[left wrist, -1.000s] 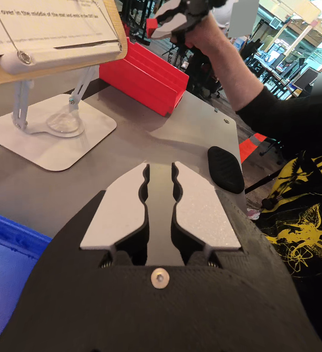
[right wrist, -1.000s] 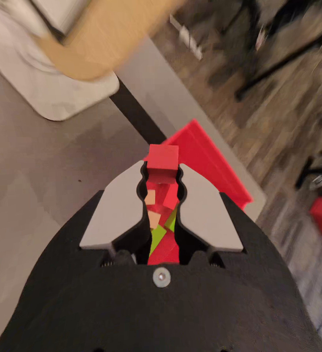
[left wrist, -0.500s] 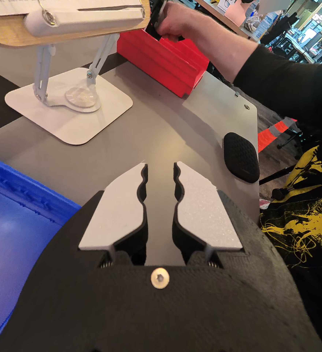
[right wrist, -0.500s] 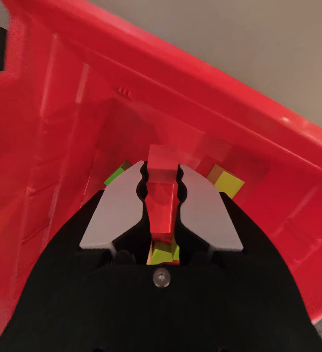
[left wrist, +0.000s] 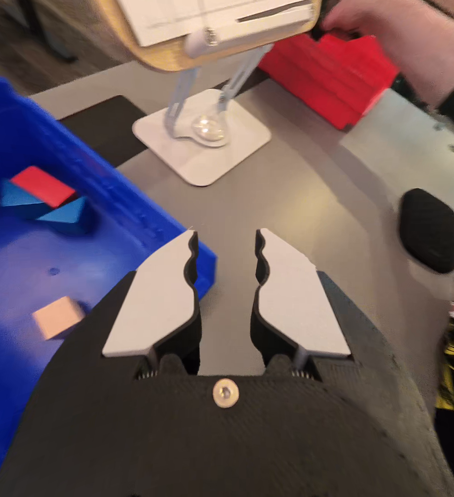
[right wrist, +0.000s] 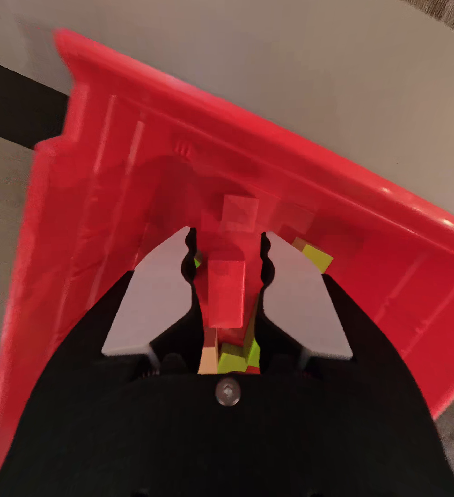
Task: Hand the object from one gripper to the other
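A red bin holds red, yellow and lime blocks; a blue bin holds red, blue and peach ones on the grey desk.

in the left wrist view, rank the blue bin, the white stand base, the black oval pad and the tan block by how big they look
1. blue bin
2. white stand base
3. black oval pad
4. tan block
The bin is nearest the camera, which exaggerates it.

In the left wrist view, a bin occupies the left of the frame, with blocks inside it at upper left and one block at lower left. A stand is placed at upper centre on the table. A second bin is located at upper right, behind the stand. A pad lies at the right edge.

In the right wrist view, blocks are seen inside the second bin, at frame centre.
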The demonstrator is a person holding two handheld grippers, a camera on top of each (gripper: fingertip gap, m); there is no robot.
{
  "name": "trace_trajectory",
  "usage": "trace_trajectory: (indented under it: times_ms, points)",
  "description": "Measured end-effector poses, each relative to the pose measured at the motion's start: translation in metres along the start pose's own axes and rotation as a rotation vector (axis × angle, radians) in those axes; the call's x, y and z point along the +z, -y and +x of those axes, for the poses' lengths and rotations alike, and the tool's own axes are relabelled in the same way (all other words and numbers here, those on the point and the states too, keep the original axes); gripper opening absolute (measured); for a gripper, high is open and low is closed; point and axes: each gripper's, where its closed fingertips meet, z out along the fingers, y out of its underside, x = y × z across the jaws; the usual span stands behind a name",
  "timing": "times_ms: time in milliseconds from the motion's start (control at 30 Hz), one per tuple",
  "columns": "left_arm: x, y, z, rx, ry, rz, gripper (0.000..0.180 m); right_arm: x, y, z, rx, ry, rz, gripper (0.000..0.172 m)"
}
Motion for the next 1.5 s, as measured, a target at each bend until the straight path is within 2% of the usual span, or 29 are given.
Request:
trace_trajectory:
  times_ms: [67,167,233,367,500,600,667,767,833,867,933,967,1033,1133,1267,1367,1500]
  points:
    - [-0.005,0.002,-0.027,-0.028,0.088,-0.001,0.044,-0.015,0.002,-0.002,-0.004,-0.006,0.061,0.045]
    - [-0.006,-0.004,-0.071,0.021,0.264,-0.098,0.054,-0.037,-0.002,-0.009,-0.028,-0.017,0.119,0.044]
    - [0.003,-0.009,-0.091,0.035,0.301,-0.158,0.057,-0.053,-0.005,-0.018,-0.056,-0.023,0.164,0.044]
    - [0.006,-0.059,-0.142,0.021,0.472,-0.536,0.074,-0.079,-0.016,-0.041,-0.122,-0.036,0.221,0.043]
    - [0.006,-0.104,-0.162,-0.101,0.513,-0.732,0.072,-0.098,-0.027,-0.065,-0.197,-0.054,0.252,0.043]
    - [0.009,-0.115,-0.171,-0.124,0.543,-0.757,0.056,-0.108,-0.027,-0.088,-0.257,-0.040,0.275,0.042]
    - [0.015,-0.117,-0.171,-0.141,0.523,-0.737,0.036,-0.116,-0.023,-0.100,-0.296,-0.057,0.293,0.042]
    - [0.026,-0.108,-0.169,-0.176,0.477,-0.635,0.035,-0.137,-0.015,-0.129,-0.367,-0.054,0.375,0.041]
    - [0.019,-0.098,-0.172,-0.154,0.517,-0.570,0.035,-0.155,-0.010,-0.162,-0.471,-0.050,0.459,0.043]
    - [0.019,-0.084,-0.164,-0.159,0.483,-0.480,0.035,-0.162,-0.009,-0.183,-0.535,-0.044,0.496,0.048]
    - [0.018,-0.046,-0.130,-0.169,0.360,-0.281,0.035,-0.173,-0.006,-0.231,-0.697,-0.049,0.587,0.072]
    - [0.017,-0.024,-0.105,-0.162,0.266,-0.174,0.035,-0.177,-0.005,-0.263,-0.784,-0.030,0.650,0.076]
    - [0.013,0.024,-0.044,-0.123,0.044,0.064,0.035,-0.183,-0.009,-0.332,-0.946,0.045,0.774,0.065]
    - [0.013,0.070,0.035,-0.135,-0.270,0.299,0.034,-0.184,-0.014,-0.413,-1.152,0.037,0.923,0.064]
    - [0.028,0.084,0.101,-0.207,-0.590,0.393,0.034,-0.186,-0.013,-0.468,-1.234,0.029,1.042,0.063]
    - [0.040,0.082,0.128,-0.228,-0.715,0.393,0.035,-0.186,-0.015,-0.483,-1.249,0.043,1.064,0.058]
    - [0.051,0.078,0.148,-0.242,-0.798,0.373,0.034,-0.181,-0.017,-0.487,-1.259,0.031,1.045,0.048]
